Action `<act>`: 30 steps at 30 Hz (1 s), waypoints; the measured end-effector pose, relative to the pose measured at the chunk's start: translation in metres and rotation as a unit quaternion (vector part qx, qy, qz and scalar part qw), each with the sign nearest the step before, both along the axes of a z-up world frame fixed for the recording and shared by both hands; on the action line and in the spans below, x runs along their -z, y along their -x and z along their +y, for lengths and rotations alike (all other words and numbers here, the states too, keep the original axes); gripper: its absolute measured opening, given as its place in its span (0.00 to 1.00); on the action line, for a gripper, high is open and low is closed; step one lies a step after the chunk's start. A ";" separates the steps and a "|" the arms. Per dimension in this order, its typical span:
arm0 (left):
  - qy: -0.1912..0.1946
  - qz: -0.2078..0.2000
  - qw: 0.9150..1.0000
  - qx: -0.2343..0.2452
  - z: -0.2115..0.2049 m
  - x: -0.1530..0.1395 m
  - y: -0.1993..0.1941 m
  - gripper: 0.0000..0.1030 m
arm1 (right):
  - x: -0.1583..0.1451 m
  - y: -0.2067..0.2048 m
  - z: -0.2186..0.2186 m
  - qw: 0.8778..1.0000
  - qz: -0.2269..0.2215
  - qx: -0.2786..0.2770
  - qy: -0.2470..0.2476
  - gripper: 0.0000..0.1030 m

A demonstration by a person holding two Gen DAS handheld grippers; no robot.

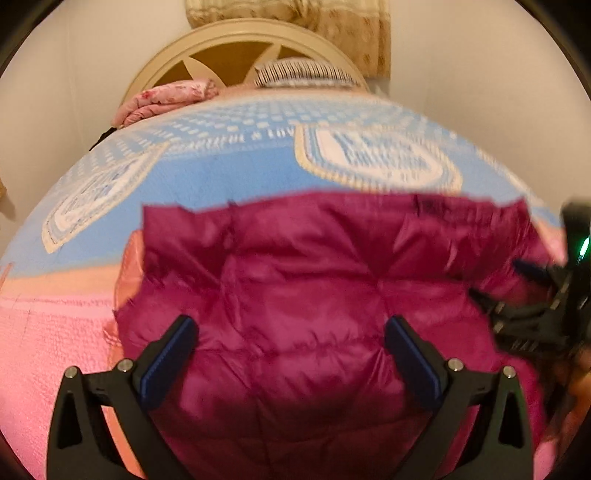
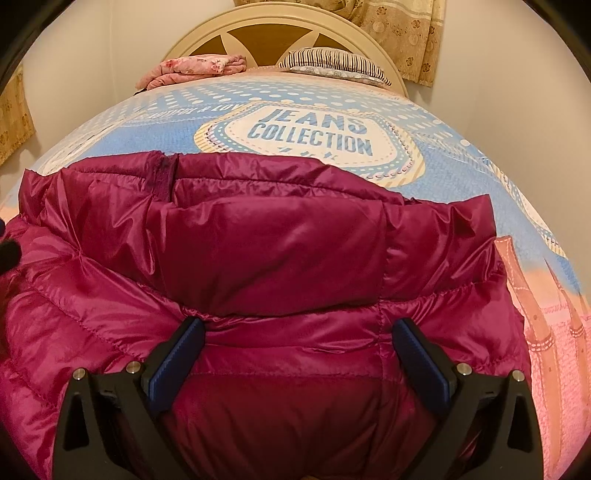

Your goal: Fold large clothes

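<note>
A magenta quilted puffer jacket (image 1: 314, 288) lies spread on the bed; it also fills the lower part of the right wrist view (image 2: 258, 258), with a folded layer on top and a dark zipper strip near its far edge. My left gripper (image 1: 291, 332) is open just above the jacket, jaws wide apart and empty. My right gripper (image 2: 299, 336) is open over the jacket's near part, holding nothing. It also shows at the right edge of the left wrist view (image 1: 535, 314), beside the jacket.
The bed cover (image 2: 461, 155) is blue and pink with a "JEANS COLLECTION" print. A folded pink floral blanket (image 2: 195, 68) and a striped pillow (image 2: 332, 61) lie by the cream headboard (image 2: 207, 27). White walls stand at both sides, curtains (image 2: 406, 33) behind.
</note>
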State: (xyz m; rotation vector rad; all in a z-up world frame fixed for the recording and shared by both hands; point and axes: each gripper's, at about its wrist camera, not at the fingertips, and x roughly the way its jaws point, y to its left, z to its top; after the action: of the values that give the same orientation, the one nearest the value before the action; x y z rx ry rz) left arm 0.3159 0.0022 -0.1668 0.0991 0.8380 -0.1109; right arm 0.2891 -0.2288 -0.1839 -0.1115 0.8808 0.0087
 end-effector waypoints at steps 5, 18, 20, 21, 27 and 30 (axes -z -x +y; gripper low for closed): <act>-0.028 -0.012 1.000 0.000 -0.009 0.012 0.003 1.00 | -0.019 0.009 0.000 1.000 0.011 0.024 0.001 0.99; 0.049 -0.036 0.997 -0.043 0.035 -0.022 0.044 1.00 | -0.009 0.043 0.022 0.999 -0.028 -0.017 -0.038 0.99; 0.065 -0.052 0.995 -0.062 0.057 -0.033 0.073 1.00 | -0.007 0.039 0.021 0.999 -0.020 -0.019 -0.040 0.99; 0.068 -0.053 0.994 -0.068 0.064 -0.034 0.081 1.00 | -0.005 0.038 0.020 0.999 -0.016 -0.019 -0.042 0.99; 0.107 -0.034 0.989 -0.100 0.102 -0.025 0.142 1.00 | -0.001 0.034 0.021 0.999 -0.010 -0.019 -0.041 0.99; 0.157 -0.015 0.983 -0.096 0.104 -0.015 0.160 1.00 | -0.005 0.034 0.021 0.999 -0.004 -0.016 -0.042 0.99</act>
State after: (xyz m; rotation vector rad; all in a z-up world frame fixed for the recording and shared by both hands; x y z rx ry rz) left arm 0.1563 0.1067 -0.1520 -0.2760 0.7865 -0.0590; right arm 0.2546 -0.2080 -0.1784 -0.0474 0.8688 0.0738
